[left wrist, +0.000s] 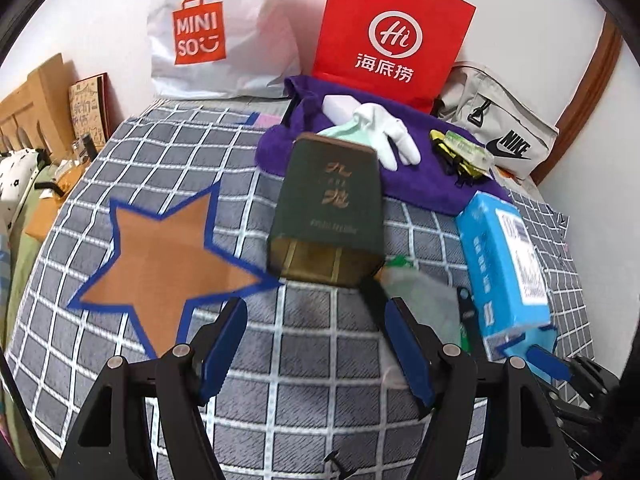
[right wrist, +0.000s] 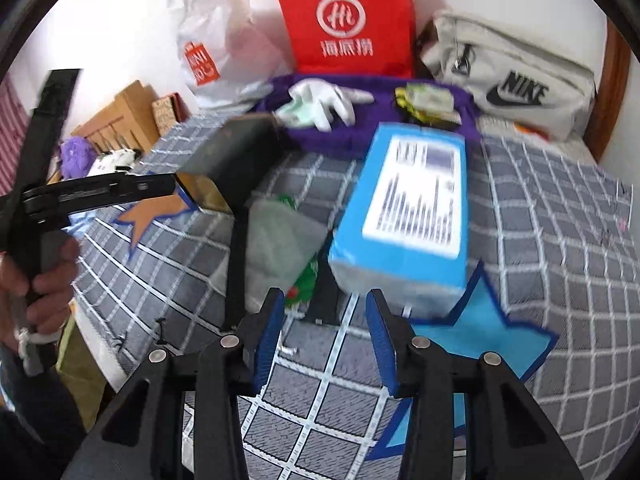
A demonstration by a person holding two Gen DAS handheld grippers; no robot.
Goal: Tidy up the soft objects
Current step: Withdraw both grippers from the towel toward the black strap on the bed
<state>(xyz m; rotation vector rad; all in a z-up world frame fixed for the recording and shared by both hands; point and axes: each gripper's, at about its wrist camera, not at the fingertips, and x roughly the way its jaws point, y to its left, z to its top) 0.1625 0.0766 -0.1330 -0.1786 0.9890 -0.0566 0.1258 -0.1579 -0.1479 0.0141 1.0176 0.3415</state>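
Nothing sorted yet, I'd say: orange star [left wrist: 160, 256] at nine o'clock sits bare, glove [left wrist: 384, 132] and towel [left wrist: 420, 184] lie at twelve on the bed [left wrist: 120, 152]. Left gripper [left wrist: 312, 344] fingers spread, empty. Right gripper [right wrist: 326, 340] fingers part-open, empty, blue pack [right wrist: 408, 208] beyond on the blue star [right wrist: 480, 336].

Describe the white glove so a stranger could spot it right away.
Find the red paper bag standing against the wall. In front of it lies a purple towel; the white glove lies on it, the only white thing there, fingers spread.
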